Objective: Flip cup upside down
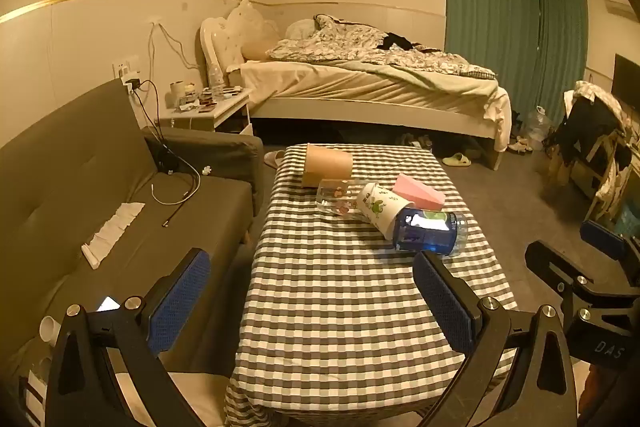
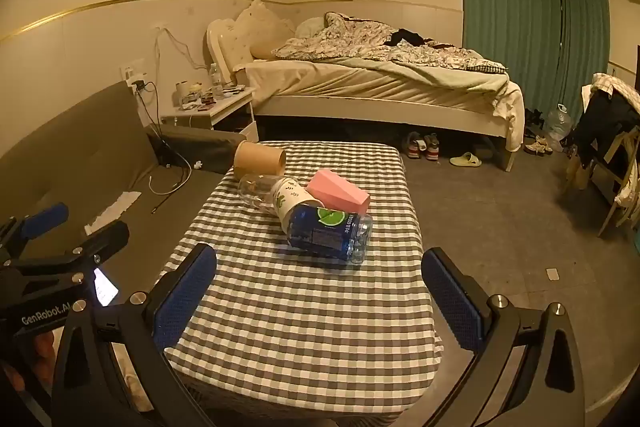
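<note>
I see one bed (image 2: 380, 83) against the far wall and one sofa (image 1: 100, 187) at left. Nearer me stands one table (image 2: 288, 307) under a checked cloth, carrying five things on their sides in a touching cluster: one blue bottle (image 2: 332, 233), one brown paper cup (image 2: 260, 158), one printed white cup (image 2: 290, 201), one pink cup (image 2: 340, 193), one clear glass (image 2: 252, 189). My left gripper (image 1: 312, 301) and right gripper (image 2: 320, 301) both hover with fingers spread wide, holding nothing.
</note>
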Demonstrator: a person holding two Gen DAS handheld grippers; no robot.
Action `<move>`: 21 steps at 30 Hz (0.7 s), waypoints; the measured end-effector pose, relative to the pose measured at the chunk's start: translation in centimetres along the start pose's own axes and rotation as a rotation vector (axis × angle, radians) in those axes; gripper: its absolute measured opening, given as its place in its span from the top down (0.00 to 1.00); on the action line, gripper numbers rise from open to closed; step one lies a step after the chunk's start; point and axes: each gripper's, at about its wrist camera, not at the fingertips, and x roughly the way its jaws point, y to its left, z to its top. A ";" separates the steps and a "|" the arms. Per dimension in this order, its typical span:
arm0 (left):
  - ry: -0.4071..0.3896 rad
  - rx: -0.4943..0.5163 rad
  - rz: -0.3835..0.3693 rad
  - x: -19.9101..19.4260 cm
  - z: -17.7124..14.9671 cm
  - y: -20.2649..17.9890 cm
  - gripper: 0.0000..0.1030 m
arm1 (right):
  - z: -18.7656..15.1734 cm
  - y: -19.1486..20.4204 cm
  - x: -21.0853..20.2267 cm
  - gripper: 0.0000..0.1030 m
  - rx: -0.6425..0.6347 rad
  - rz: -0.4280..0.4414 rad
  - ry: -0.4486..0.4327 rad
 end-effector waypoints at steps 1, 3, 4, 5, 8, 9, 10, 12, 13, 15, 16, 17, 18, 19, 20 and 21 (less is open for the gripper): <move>0.002 -0.002 -0.001 0.0 0.0 0.0 0.00 | 0.0 -0.1 0.0 0.00 0.006 0.005 0.004; 0.013 -0.013 -0.003 0.2 0.1 0.3 0.00 | 0.0 0.0 0.0 0.00 0.002 0.002 0.002; 0.013 -0.012 -0.004 0.2 0.1 0.3 0.00 | 0.0 0.0 0.0 0.00 0.001 0.002 0.003; 0.012 -0.011 -0.005 0.2 0.1 0.3 0.00 | 0.0 0.1 0.0 0.00 0.001 0.000 0.003; 0.008 -0.020 -0.002 0.3 0.0 0.4 0.00 | -1.0 0.1 0.6 0.00 0.000 0.000 0.006; 0.008 -0.019 -0.004 0.4 -0.1 0.5 0.00 | -1.1 0.2 0.6 0.00 0.000 0.001 0.007; 0.008 -0.018 -0.005 0.4 -0.1 0.6 0.00 | -0.7 -0.1 0.8 0.00 0.003 0.005 0.013; 0.009 -0.016 0.000 0.5 -0.1 0.7 0.00 | -0.9 -0.1 0.8 0.00 0.004 0.008 0.012; 0.009 -0.016 -0.001 0.6 -0.2 0.8 0.00 | -1.0 -0.1 0.8 0.00 0.004 0.010 0.012; 0.010 -0.013 0.002 0.5 -0.1 0.6 0.00 | -1.2 0.0 0.8 0.00 0.005 0.013 0.010; 0.010 -0.013 0.003 0.5 -0.1 0.6 0.00 | -1.3 0.1 0.8 0.00 0.005 0.014 0.010; 0.010 -0.013 0.005 0.5 -0.1 0.6 0.00 | -1.4 0.1 0.8 0.00 0.005 0.015 0.009; 0.010 -0.013 0.004 0.5 -0.1 0.6 0.00 | -1.2 0.0 1.2 0.00 0.008 0.017 0.015; 0.010 -0.012 0.004 0.6 -0.1 0.6 0.00 | -1.0 0.0 1.4 0.00 0.009 0.016 0.019; 0.010 -0.011 0.004 0.5 -0.1 0.5 0.00 | -1.0 0.0 1.4 0.00 0.009 0.017 0.020; 0.010 -0.011 0.003 0.5 -0.1 0.5 0.00 | -0.9 0.0 1.2 0.00 0.010 0.018 0.020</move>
